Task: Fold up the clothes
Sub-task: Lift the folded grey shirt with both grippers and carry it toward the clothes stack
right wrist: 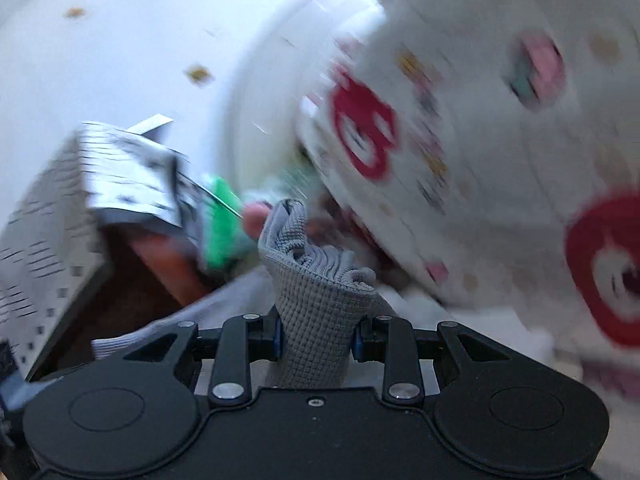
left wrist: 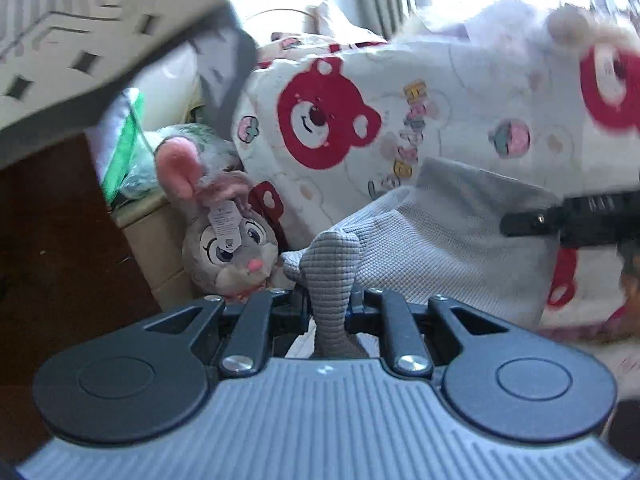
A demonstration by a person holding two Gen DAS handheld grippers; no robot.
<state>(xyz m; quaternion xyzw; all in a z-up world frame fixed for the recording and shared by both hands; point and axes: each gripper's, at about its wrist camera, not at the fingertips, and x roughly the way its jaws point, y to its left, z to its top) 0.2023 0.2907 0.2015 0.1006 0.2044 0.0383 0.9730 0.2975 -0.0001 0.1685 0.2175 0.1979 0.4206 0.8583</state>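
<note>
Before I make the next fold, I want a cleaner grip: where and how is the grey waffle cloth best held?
At its corners, as now. The left tongs pinch one bunched corner of the grey waffle cloth and the right tongs another, so it hangs spread between them. Judging by that, come in from the outer edges, pinching the hem flat rather than the gathered wad.

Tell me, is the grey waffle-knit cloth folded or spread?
Spread, not folded: the grey waffle-knit cloth hangs between left gripper and right gripper, bunched at both.
</note>
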